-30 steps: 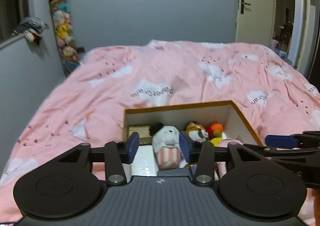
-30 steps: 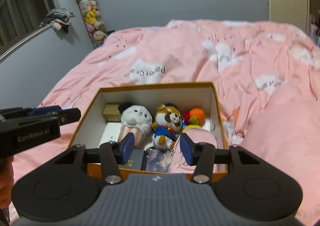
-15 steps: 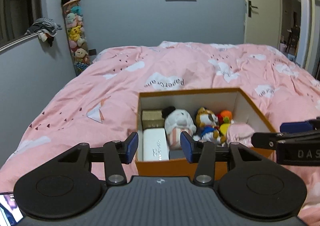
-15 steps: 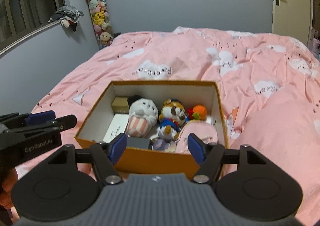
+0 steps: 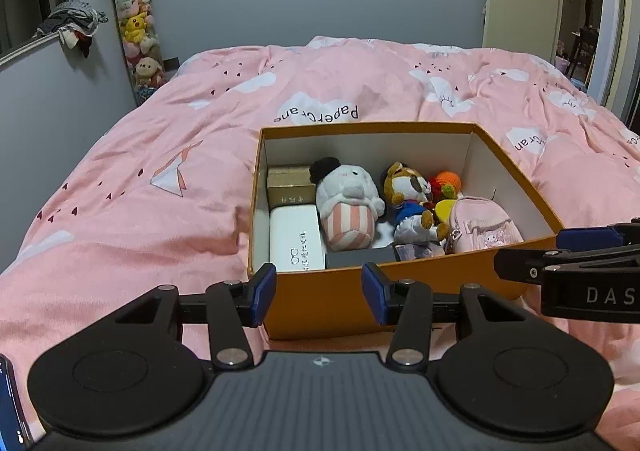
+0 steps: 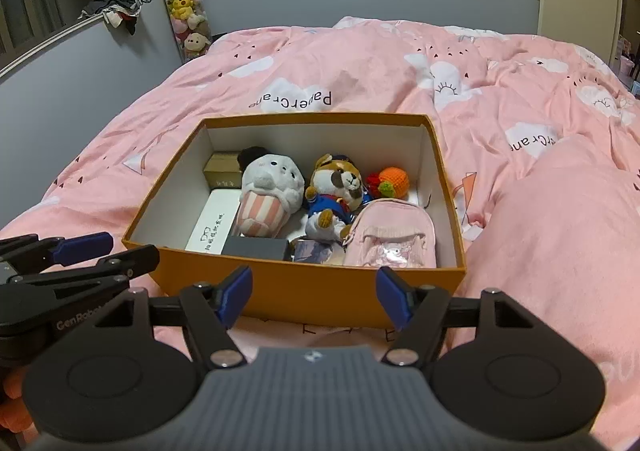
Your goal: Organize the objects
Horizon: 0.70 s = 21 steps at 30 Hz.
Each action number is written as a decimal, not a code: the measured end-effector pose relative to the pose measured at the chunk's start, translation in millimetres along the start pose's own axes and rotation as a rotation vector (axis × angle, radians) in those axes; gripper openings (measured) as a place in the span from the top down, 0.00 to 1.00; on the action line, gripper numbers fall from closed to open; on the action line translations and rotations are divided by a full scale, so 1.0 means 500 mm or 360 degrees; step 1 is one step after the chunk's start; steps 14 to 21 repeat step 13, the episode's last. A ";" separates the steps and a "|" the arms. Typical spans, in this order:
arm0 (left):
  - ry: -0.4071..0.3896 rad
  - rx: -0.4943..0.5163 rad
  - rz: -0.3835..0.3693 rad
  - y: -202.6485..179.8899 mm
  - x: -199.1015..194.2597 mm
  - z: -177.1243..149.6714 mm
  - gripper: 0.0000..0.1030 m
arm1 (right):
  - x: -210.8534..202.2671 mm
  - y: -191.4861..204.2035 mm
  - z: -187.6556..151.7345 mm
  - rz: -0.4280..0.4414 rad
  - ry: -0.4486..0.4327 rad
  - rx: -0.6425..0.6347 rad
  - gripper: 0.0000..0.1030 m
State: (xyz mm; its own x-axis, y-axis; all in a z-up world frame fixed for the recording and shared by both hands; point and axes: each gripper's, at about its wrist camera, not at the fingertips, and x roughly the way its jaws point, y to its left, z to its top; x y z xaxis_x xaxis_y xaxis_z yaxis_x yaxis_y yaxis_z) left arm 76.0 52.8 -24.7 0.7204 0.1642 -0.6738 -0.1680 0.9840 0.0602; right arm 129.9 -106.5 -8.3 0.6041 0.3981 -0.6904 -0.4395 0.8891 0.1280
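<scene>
An orange box (image 5: 360,127) (image 6: 312,116) lies on the pink bed. Inside are a white plush with a striped base (image 5: 348,203) (image 6: 268,191), a dog plush (image 5: 412,195) (image 6: 336,191), an orange crocheted toy (image 6: 394,181), a pink mini backpack (image 5: 480,227) (image 6: 388,235), a white case (image 5: 296,239), a brown carton (image 5: 288,187) and a dark grey box (image 6: 256,249). My left gripper (image 5: 319,291) (image 6: 108,253) stands open before the box's near wall, empty. My right gripper (image 6: 315,293) (image 5: 560,251) hangs beside it, jaws opening, nothing between them.
The pink duvet (image 5: 160,191) covers the whole bed and bulges in a hump (image 6: 560,231) right of the box. A tall tube of plush toys (image 5: 136,31) stands against the grey wall. A phone's edge (image 5: 10,403) shows at lower left.
Both grippers have drawn back from above the box and sunk, so the whole box now lies in front of them. The right jaws have spread wider.
</scene>
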 end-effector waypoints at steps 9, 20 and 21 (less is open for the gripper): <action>0.0011 -0.0006 -0.0006 0.003 -0.001 0.000 0.43 | -0.001 0.001 -0.002 0.0000 0.0009 0.0004 0.30; 0.0011 -0.0011 -0.0008 0.003 -0.002 0.000 0.41 | -0.001 0.002 -0.004 0.0002 0.0014 0.0008 0.30; 0.0011 -0.0011 -0.0008 0.003 -0.002 0.000 0.41 | -0.001 0.002 -0.004 0.0002 0.0014 0.0008 0.30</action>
